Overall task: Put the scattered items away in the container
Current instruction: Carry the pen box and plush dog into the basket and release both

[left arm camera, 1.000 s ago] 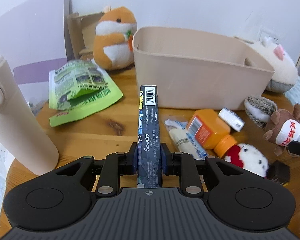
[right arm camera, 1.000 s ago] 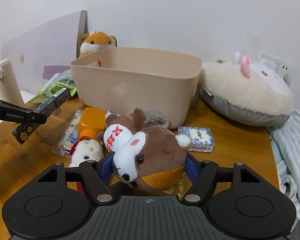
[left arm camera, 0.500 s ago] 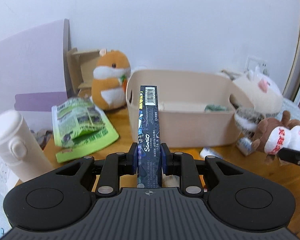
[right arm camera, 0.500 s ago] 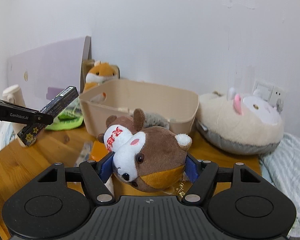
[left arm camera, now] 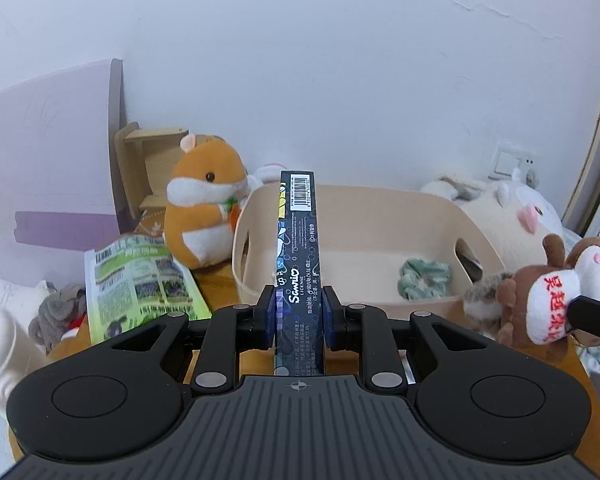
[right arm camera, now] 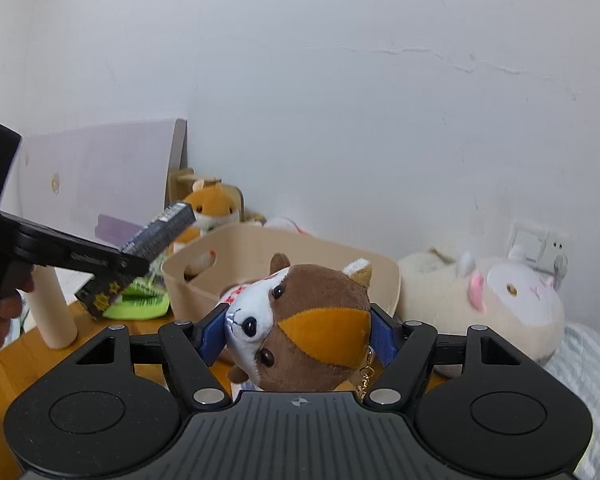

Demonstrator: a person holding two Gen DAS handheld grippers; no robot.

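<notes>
My left gripper (left arm camera: 299, 312) is shut on a long dark blue box (left arm camera: 298, 248) and holds it upright in the air, in front of the beige bin (left arm camera: 364, 208). The bin holds a green scrunchie (left arm camera: 424, 278). My right gripper (right arm camera: 298, 326) is shut on a brown and white plush (right arm camera: 300, 320) and holds it above the table, in front of the bin (right arm camera: 384, 276). The plush also shows at the right of the left wrist view (left arm camera: 548, 296). The left gripper with the box shows at the left of the right wrist view (right arm camera: 148, 248).
An orange hamster plush (left arm camera: 204, 216) stands left of the bin. A green snack bag (left arm camera: 140, 276) and a cream bottle (right arm camera: 50, 308) are at the left. A large cream plush (right arm camera: 484, 300) lies right of the bin. The wall is close behind.
Both grippers have risen with their loads and now look down into the bin from higher up. The plush has turned in the right gripper.
</notes>
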